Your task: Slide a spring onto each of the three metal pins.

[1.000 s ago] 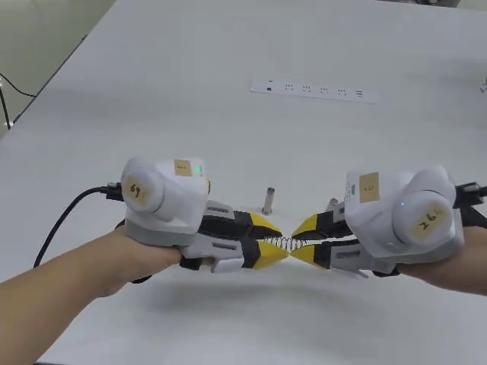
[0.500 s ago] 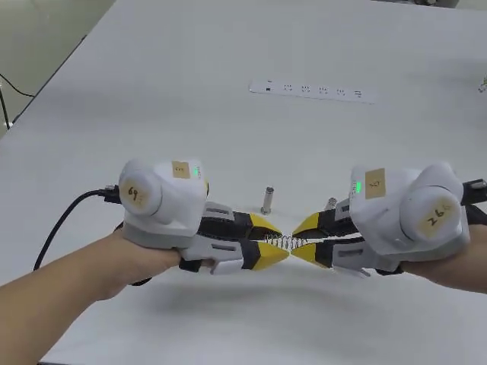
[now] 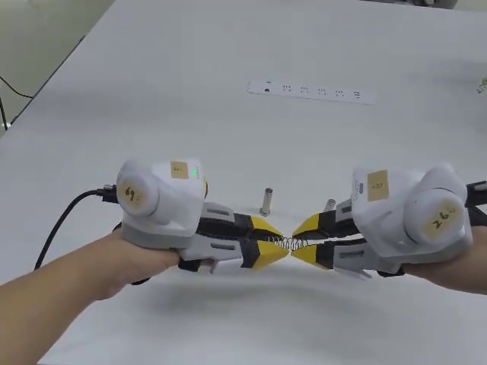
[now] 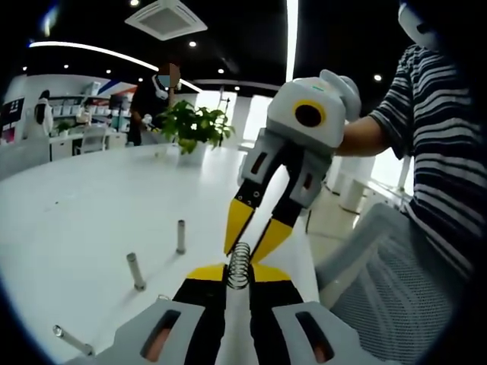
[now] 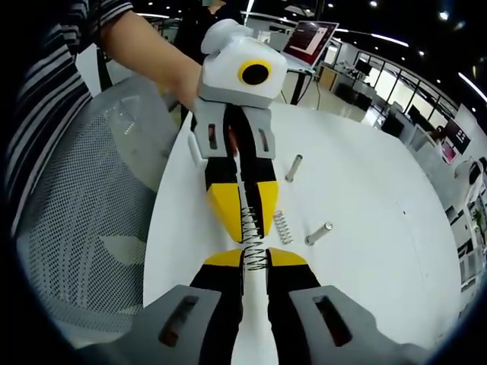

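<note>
One spring (image 5: 249,228) spans left claw (image 4: 239,272) and right claw (image 5: 255,260), near three pins (image 4: 181,236) (image 4: 135,271) (image 4: 72,340).

The head view is bright, with even light from above. The white worktop (image 3: 251,46) is nearly washed out, with a soft shadow (image 3: 228,300) near its front. Both gripper views bow strongly at the edges. In the left one ceiling lights (image 4: 290,38) flare; the spring (image 4: 239,265) is sharp, the background soft.

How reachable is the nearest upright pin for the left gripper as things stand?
Probably not yet: the left gripper has its jaws shut on the spring, which the right gripper also clamps. Otherwise bare table lies between it and the pin.
</note>
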`<state>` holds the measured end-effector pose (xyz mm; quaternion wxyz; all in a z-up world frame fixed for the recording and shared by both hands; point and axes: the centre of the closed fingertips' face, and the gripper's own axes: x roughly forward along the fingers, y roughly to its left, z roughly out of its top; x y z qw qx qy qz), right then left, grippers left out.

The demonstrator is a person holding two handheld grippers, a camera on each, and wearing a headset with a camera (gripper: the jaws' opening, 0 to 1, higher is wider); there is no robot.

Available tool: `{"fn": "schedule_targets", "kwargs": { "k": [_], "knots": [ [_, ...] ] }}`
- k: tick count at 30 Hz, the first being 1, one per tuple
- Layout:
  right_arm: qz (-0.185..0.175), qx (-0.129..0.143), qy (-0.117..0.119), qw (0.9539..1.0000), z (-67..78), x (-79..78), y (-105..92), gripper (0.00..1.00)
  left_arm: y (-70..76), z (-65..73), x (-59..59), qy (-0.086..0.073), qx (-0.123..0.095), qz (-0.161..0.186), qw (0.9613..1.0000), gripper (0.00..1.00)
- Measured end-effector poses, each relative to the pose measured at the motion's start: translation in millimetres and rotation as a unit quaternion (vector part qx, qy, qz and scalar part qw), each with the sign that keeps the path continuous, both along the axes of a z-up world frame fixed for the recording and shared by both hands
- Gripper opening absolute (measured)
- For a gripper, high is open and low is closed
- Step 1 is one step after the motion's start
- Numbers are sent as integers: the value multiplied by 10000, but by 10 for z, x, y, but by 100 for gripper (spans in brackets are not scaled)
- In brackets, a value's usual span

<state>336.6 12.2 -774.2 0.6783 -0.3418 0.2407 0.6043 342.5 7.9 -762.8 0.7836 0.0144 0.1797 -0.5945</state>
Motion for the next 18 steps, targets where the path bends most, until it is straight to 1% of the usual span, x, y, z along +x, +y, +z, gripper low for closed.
{"fn": "schedule_targets", "kwargs": {
  "k": [7,11,14,16,18],
  "knots": [
    [49,22,51,10000,-19,-31,14,8,2,-15,-46,4,33,-124,9999,2],
    [98,7,54,9999,-31,-49,11,9,1,-27,-78,52,34,-186,9998,2],
    [50,-1,51,10000,-46,-35,-20,12,-1,-33,-95,73,35,-240,9997,2],
    [7,37,116,9999,-55,-34,-51,14,6,-41,-104,76,63,-268,9996,2],
    [-29,67,195,9998,-66,-44,-69,13,12,-43,-109,77,73,-285,9995,2]
  ]
}}
